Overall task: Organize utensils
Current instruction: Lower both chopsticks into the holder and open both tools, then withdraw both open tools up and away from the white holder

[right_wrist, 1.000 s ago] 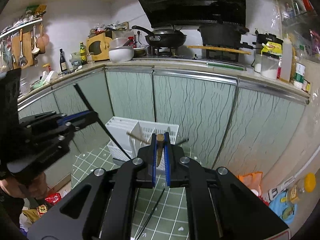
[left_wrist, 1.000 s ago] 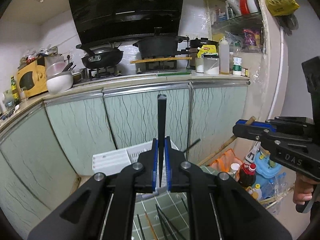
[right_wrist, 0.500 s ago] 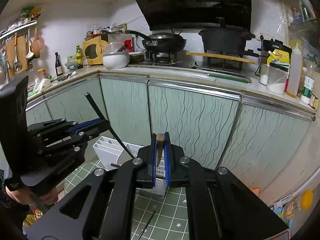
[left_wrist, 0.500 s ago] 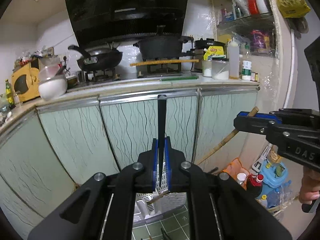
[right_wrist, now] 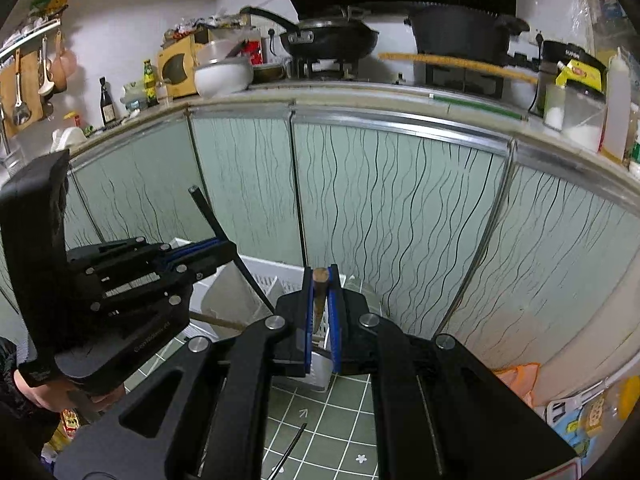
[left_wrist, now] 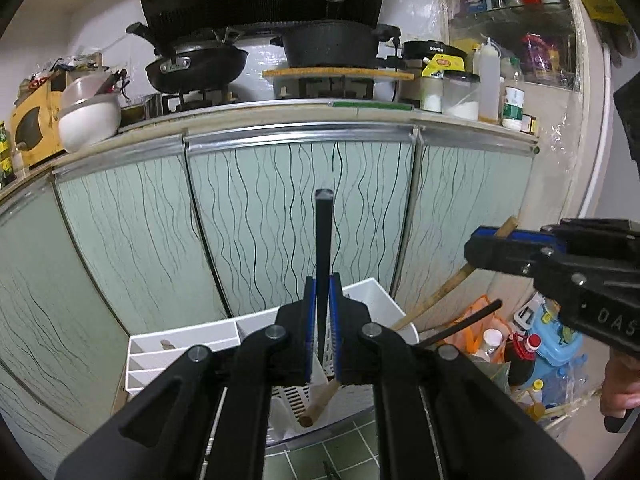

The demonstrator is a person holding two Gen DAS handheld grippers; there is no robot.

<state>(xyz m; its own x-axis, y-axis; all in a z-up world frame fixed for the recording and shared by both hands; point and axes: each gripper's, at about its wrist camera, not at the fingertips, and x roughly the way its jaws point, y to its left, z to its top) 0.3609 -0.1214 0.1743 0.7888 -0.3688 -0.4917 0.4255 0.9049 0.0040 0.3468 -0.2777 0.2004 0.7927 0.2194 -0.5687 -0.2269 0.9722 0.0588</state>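
The left tongs are pressed together on a black chopstick, which stands nearly upright between the blue pads and rises well above them against the pale green cabinet doors. The right tongs are likewise pinched on a wooden chopstick, its brown end showing just above the pads; in the left wrist view the same stick slants down from those tongs toward the floor. Below and just beyond both tongs sits a white utensil organizer on the green tiled floor, close against the cabinets, with long dividers on one side and a slotted section on the other. A wooden piece lies in or over the slotted part, though whether it rests inside a compartment is hard to tell from here. A thin black stick lies loose on the tiles nearer the camera. Above, the tabletop carries a black wok, a black pot and a white bowl. A hand grips the right tool's handle at the edge.
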